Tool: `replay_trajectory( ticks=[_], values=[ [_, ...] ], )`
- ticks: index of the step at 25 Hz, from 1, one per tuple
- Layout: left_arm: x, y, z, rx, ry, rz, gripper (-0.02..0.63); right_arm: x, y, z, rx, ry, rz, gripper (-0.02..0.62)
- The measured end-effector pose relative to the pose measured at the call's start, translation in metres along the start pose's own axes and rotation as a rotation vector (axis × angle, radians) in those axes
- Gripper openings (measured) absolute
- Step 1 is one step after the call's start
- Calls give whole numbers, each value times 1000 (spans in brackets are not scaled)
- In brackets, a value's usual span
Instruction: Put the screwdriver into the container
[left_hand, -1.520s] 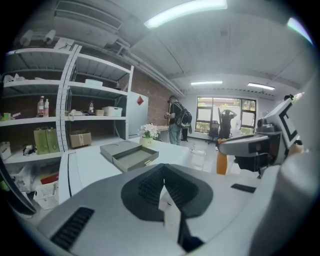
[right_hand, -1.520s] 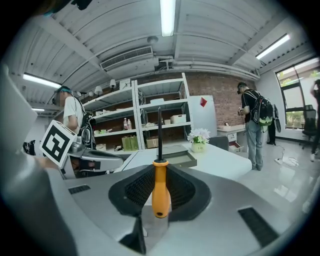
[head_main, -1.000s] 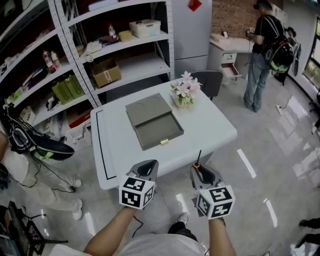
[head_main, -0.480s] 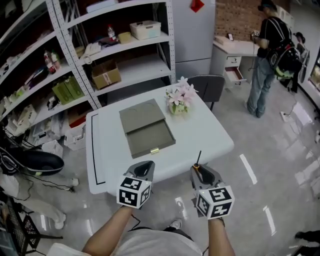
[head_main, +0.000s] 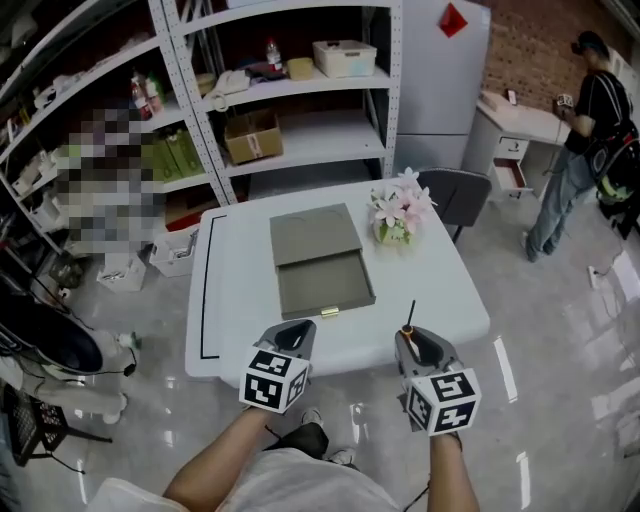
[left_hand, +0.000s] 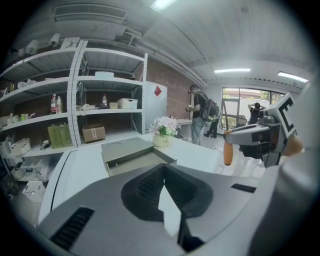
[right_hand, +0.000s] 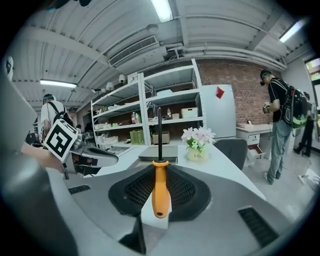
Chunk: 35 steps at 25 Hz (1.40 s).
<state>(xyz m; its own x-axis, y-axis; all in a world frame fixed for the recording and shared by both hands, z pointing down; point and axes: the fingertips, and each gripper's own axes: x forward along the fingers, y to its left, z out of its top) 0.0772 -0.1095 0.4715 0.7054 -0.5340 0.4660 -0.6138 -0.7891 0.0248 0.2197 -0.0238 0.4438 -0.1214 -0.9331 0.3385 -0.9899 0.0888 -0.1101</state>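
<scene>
White tabletop (head_main: 240, 290) stands before shelving. Grey container (head_main: 325, 288) lies open at centre, tray empty, flower pot (head_main: 397, 228) near far right corner. Screwdriver (right_hand: 160, 192) is clamped by orange handle in right gripper (head_main: 416, 342), shaft pointed ahead, at near tabletop edge, well short of container. Left gripper (head_main: 292, 337) is empty, jaws drawn together. Advised: shaft levelled over tray, laid flat inside walls before release, flowers kept clear.
</scene>
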Motion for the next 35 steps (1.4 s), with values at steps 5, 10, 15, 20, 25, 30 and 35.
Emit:
replay_trajectory(
  ticks=[5, 10, 15, 20, 25, 30, 35],
  values=[
    [3, 29, -3, -43, 3, 61, 5, 35, 0, 16, -69, 27, 67, 74],
    [17, 60, -6, -87, 6, 101, 5, 78, 5, 27, -148, 62, 132, 74],
    [38, 90, -8, -121, 19, 127, 6, 119, 8, 35, -218, 111, 189, 74],
    [57, 115, -10, -153, 35, 134, 5, 158, 11, 37, -346, 196, 254, 74],
    [76, 134, -10, -176, 38, 131, 5, 190, 10, 35, -470, 292, 301, 74],
    [90, 151, -13, -183, 56, 124, 6, 217, 21, 28, -571, 372, 372, 74],
    [100, 163, -18, -205, 61, 128, 5, 234, 29, 10, -693, 481, 448, 74]
  ],
)
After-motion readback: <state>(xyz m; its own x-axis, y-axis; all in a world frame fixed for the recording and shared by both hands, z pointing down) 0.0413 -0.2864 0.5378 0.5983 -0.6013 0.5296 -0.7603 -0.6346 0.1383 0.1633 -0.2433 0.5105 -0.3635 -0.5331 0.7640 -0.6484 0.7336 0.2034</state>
